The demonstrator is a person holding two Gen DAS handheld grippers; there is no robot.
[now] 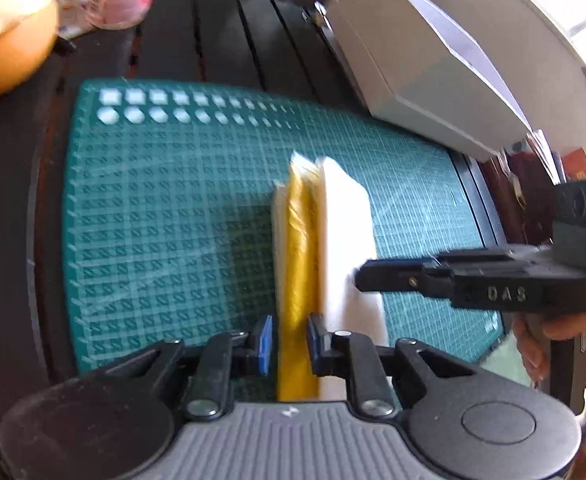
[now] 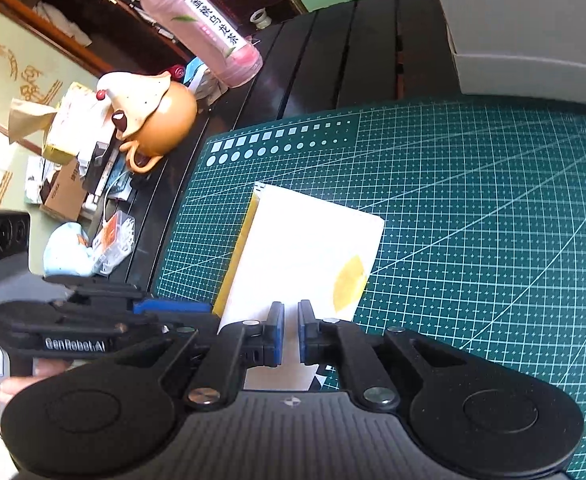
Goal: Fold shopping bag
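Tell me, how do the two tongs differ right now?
The left tongs straddle the folded shopping bag's yellow edge, pads wider apart; the right tongs sit over its white face with a narrower gap. The left reach from the bag's side, the right from its end. Both have blue pads, open, on the green cutting mat.

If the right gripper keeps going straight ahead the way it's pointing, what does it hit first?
Probably the folded shopping bag: the right gripper points along its white panel, jaws slightly apart. Whether it already touches the bag is unclear; beyond lies the green cutting mat.
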